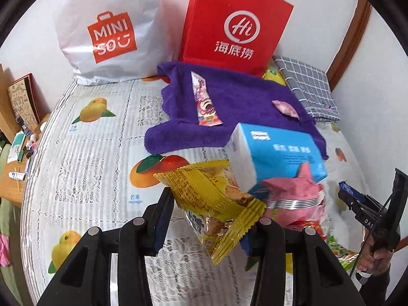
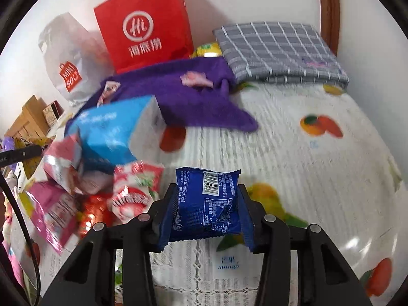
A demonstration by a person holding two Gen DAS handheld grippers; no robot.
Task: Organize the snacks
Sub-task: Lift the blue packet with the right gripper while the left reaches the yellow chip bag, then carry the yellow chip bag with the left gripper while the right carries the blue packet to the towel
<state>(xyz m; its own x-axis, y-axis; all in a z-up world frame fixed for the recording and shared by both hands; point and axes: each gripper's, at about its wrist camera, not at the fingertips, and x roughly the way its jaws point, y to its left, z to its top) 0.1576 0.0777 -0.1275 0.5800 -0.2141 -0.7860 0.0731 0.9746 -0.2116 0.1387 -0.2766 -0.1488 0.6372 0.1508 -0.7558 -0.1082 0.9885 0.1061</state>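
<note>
Fruit-print tablecloth [image 2: 293, 153] below — left gripper [image 1: 211, 219] clamped on yellow packet [image 1: 211, 199], right gripper [image 2: 204, 204] on blue packet [image 2: 206, 204]; purple towel [image 1: 242, 102] ahead, nearer left.

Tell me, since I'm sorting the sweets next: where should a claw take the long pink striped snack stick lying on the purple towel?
Probably across the middle of the long pink striped snack stick, from above. It lies flat and alone on the purple towel, its long sides clear, so the jaws can straddle its narrow width; the soft cloth should give beneath them.

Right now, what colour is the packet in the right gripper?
Dark blue snack packet with white print and barcode; right wrist view.
</note>
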